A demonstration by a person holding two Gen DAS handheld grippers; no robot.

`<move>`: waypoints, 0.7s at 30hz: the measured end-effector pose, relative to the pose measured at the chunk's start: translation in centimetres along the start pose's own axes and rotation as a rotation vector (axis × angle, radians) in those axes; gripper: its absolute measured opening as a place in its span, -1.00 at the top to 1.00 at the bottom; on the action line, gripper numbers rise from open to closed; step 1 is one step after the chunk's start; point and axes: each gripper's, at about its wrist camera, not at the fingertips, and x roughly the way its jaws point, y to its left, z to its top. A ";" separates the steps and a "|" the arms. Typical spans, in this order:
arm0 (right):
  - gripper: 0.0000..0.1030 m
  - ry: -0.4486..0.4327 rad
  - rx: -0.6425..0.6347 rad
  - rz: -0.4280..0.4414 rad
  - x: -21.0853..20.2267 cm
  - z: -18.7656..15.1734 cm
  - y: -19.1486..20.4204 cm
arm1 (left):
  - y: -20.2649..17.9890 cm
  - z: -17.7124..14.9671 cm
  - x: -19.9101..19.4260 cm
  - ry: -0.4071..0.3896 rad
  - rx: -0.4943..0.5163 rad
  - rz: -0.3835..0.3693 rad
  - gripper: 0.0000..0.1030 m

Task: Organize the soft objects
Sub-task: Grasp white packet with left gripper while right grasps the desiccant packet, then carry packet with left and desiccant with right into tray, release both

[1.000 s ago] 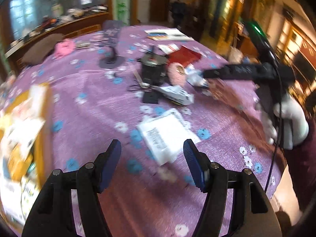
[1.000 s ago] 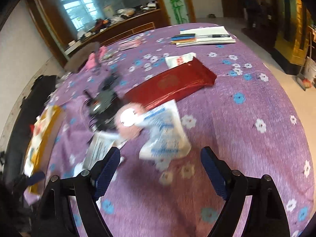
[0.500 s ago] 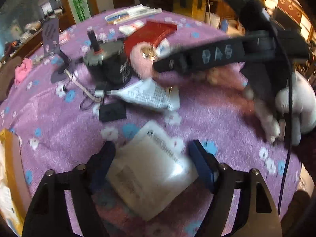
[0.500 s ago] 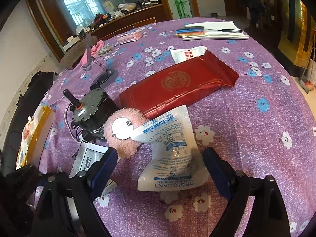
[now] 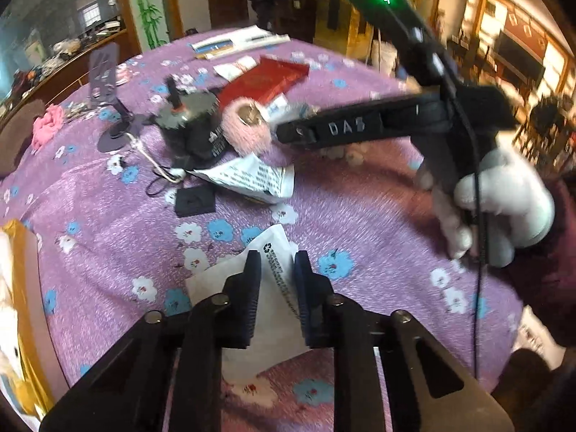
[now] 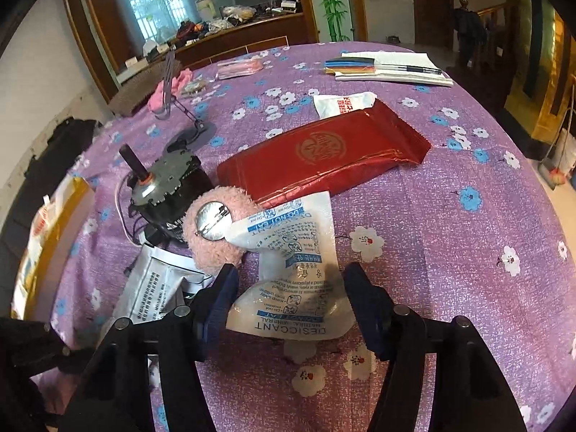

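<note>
Right wrist: crumpled translucent desiccant packet

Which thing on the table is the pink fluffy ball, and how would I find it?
Find the long red packet in the middle of the purple flowered tablecloth. Off its near left corner, beside the black motor, sits the pink fluffy ball. It is the only fuzzy thing there, with a round silver disc on top, and a white desiccant packet leans against it.
</note>
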 end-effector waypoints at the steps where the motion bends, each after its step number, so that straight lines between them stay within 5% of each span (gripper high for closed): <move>1: 0.08 -0.005 0.003 0.015 -0.2 0.0 0.0 | 0.3 0.0 -0.6 -0.013 -0.021 -0.011 0.74; 21: 0.36 -0.105 0.133 0.131 -5.7 -2.6 -2.0 | 9.4 -4.0 -12.2 -0.347 -0.394 -0.105 0.81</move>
